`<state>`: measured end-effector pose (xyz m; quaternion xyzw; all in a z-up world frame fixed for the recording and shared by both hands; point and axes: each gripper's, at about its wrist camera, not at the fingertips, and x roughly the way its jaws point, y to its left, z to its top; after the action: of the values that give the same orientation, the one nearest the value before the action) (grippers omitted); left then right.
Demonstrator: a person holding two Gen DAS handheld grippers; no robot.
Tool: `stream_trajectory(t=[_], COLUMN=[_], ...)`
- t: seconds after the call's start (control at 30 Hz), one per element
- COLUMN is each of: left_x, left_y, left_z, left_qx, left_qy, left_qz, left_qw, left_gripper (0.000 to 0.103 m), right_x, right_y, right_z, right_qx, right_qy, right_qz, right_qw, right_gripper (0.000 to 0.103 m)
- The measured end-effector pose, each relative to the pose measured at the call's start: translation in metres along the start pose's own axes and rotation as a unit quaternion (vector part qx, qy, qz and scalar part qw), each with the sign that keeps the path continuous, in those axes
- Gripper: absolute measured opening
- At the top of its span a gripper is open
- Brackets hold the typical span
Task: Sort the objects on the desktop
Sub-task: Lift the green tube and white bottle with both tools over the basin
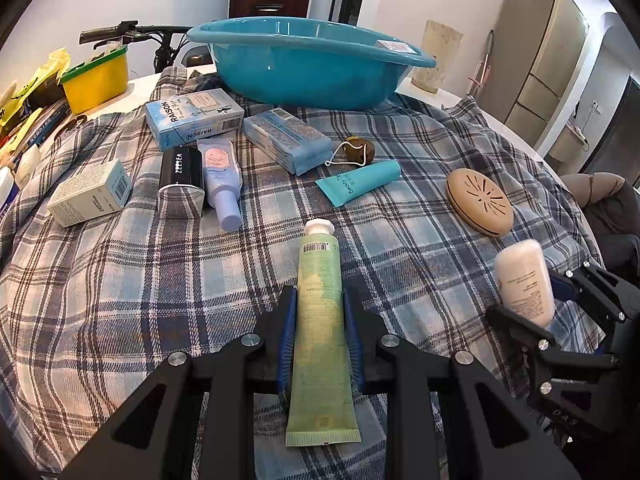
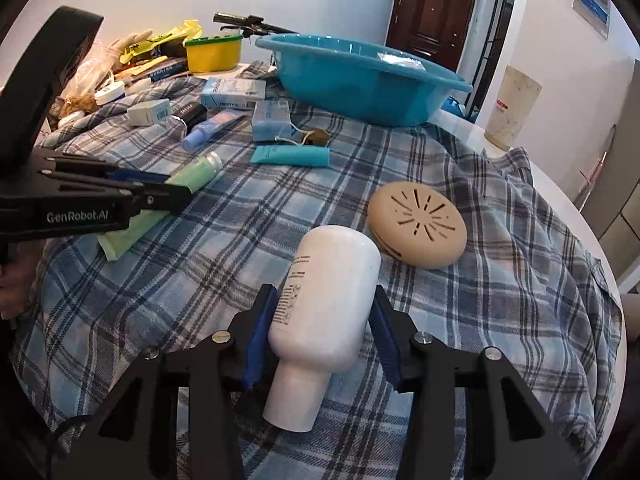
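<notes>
Left gripper [image 1: 320, 320], lower centre, clamped on green tube [image 1: 320, 320] over plaid cloth [image 1: 120, 300]. Right gripper [image 2: 324, 332], lower centre, pads closed against white bottle [image 2: 328, 296]. Blue basin [image 1: 304, 64] at top.

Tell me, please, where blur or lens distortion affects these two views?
Left wrist view: the white bottle in the right gripper looks smeared; the green tube is sharp. Right wrist view: the bottle is sharp. Both: fisheye bends the edges, corners black.
</notes>
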<state>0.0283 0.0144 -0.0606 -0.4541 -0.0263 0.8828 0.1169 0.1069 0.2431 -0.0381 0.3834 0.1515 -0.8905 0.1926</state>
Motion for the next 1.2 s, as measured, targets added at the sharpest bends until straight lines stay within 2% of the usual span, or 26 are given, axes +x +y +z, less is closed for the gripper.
stream_trajectory(t=[0.1,0.17,0.2,0.37,0.4,0.43,0.5,0.8,1.03,1.2], left_x=[0.000,0.000,0.000,0.000,0.000,0.000,0.000,0.000,0.000,0.000], left_y=[0.000,-0.001,0.000,0.000,-0.001,-0.001,0.000,-0.001,-0.001,0.000], left_z=[0.000,0.000,0.000,0.000,0.000,0.000,0.000,0.000,0.000,-0.001], left_qx=[0.000,0.000,0.000,0.000,0.000,0.000,0.001,0.000,0.000,-0.001], left_qy=[0.000,0.000,0.000,0.000,0.000,0.000,0.000,0.000,0.000,-0.003], left_qz=[0.000,0.000,0.000,0.000,0.000,0.000,0.000,0.000,0.000,0.000], left_qw=[1.0000,1.0000,1.0000,1.0000,1.0000,1.0000,1.0000,1.0000,1.0000,1.0000], left_gripper=[0.025,0.025,0.025,0.025,0.025,0.025,0.025,0.025,0.025,0.025], right_x=[-0.001,0.002,0.003,-0.001,-0.002,-0.003,-0.005,-0.001,0.018,0.018], right_y=[-0.002,-0.003,-0.005,-0.019,-0.021,-0.022,-0.022,-0.009,-0.012,-0.013], right_z=[0.002,0.002,0.002,0.003,0.003,0.004,0.006,0.011,0.013,0.012], right_qx=[-0.001,-0.002,0.006,0.047,0.051,0.054,0.052,0.022,0.024,0.027], right_qy=[-0.004,0.005,0.006,-0.004,-0.007,-0.011,-0.019,-0.020,0.025,0.025], right_qz=[-0.002,-0.012,-0.018,-0.029,-0.027,-0.021,-0.014,-0.003,0.002,0.007], right_qw=[1.000,1.000,1.000,0.998,0.998,0.998,0.998,1.000,0.999,0.999], right_gripper=[0.045,0.059,0.070,0.070,0.063,0.049,0.040,0.039,0.039,0.039])
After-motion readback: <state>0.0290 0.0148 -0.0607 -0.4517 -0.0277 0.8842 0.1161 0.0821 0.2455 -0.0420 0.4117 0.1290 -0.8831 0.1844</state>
